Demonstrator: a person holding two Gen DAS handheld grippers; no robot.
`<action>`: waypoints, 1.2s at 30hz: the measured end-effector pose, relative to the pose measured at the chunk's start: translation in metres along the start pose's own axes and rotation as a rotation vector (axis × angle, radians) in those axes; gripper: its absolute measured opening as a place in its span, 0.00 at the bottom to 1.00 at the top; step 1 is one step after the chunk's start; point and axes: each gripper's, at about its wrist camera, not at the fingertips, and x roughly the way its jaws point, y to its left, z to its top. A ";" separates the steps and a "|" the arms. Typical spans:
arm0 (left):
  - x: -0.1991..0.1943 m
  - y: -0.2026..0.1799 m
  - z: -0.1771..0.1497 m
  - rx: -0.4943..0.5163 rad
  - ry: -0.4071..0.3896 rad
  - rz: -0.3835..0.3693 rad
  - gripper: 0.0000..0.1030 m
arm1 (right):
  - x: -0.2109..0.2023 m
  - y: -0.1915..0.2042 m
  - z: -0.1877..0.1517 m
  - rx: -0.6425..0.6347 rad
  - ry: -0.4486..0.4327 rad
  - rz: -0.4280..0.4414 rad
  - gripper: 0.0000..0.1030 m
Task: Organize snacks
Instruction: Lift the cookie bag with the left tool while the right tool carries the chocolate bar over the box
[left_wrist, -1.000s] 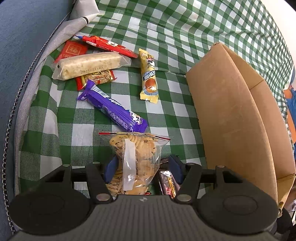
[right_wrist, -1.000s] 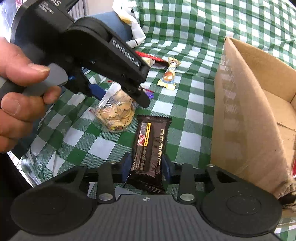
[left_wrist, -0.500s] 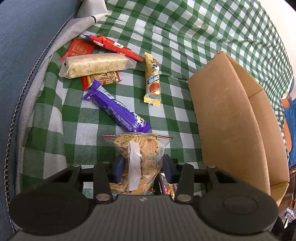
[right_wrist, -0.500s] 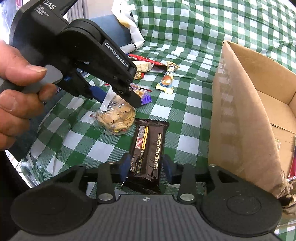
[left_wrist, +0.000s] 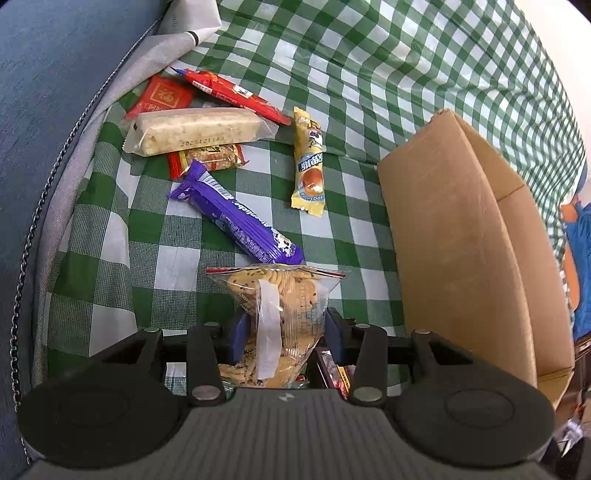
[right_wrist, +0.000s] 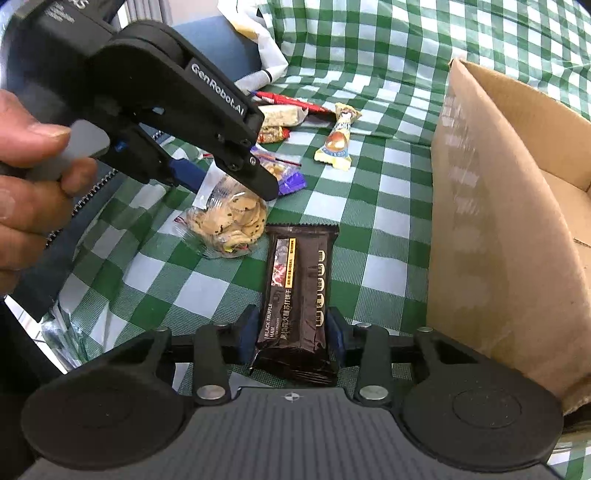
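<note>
My left gripper (left_wrist: 283, 338) is shut on a clear bag of cookies (left_wrist: 280, 314), seen also in the right wrist view (right_wrist: 229, 218), where the left gripper (right_wrist: 221, 177) holds it just above the checked cloth. My right gripper (right_wrist: 291, 339) is shut on a dark brown Black Truffle Ham snack pack (right_wrist: 299, 295). The open cardboard box (right_wrist: 509, 206) stands right of both; it also shows in the left wrist view (left_wrist: 469, 236).
On the green checked cloth (left_wrist: 369, 74) lie a purple bar (left_wrist: 236, 218), a yellow packet (left_wrist: 310, 173), a pale long bar (left_wrist: 195, 129), a red stick (left_wrist: 232, 92) and small red packets (left_wrist: 162, 98). A blue cushion edge (left_wrist: 48, 92) lies left.
Both grippers have closed onto their snacks. The left gripper and the cookie bag have risen slightly; the right gripper has drawn back a little with the dark pack.
</note>
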 end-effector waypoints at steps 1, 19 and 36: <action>-0.001 0.001 0.000 -0.010 -0.001 -0.009 0.46 | -0.003 0.001 0.000 -0.006 -0.011 -0.006 0.40; 0.007 -0.003 -0.003 0.022 0.042 -0.007 0.49 | 0.001 0.001 -0.003 0.001 0.040 -0.019 0.42; 0.005 -0.004 -0.002 0.048 0.026 -0.033 0.46 | -0.004 0.002 -0.002 -0.008 0.002 -0.026 0.40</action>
